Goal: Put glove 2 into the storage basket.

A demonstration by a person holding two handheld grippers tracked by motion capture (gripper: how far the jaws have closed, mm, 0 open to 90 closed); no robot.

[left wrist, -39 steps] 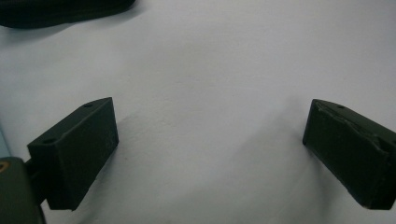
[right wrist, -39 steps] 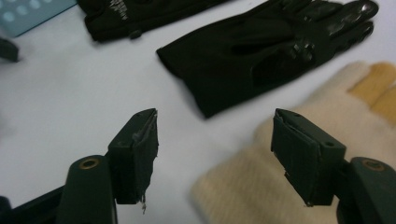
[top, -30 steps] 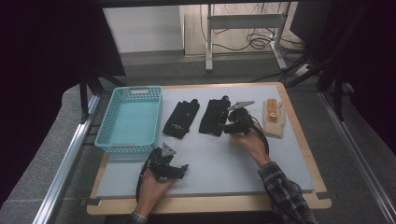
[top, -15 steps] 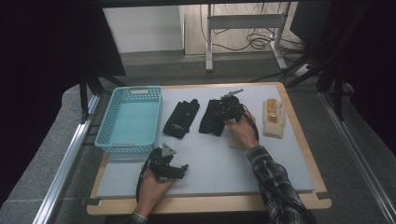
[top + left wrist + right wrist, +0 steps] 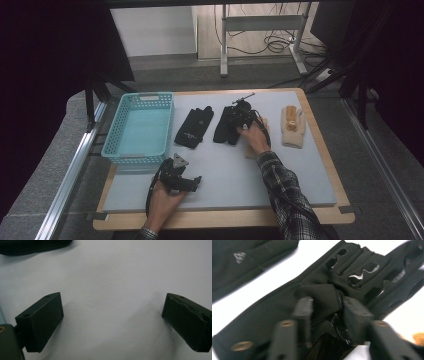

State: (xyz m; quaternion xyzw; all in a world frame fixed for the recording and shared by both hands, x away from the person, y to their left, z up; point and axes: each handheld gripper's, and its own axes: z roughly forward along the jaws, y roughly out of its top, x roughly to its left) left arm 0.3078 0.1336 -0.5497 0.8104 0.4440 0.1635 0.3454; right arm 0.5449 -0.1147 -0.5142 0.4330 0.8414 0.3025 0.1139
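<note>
The right gripper (image 5: 325,315) has just been closing its jaws, which now pinch a raised fold of the black fabric glove with cut-out finger slots (image 5: 352,272). This glove lies on the pale grey table mat (image 5: 280,175), two places right of the turquoise plastic mesh basket (image 5: 140,131), past a second black glove (image 5: 194,127). The left gripper (image 5: 112,320) rests just below the basket's near corner, jaws spread wide over bare mat
</note>
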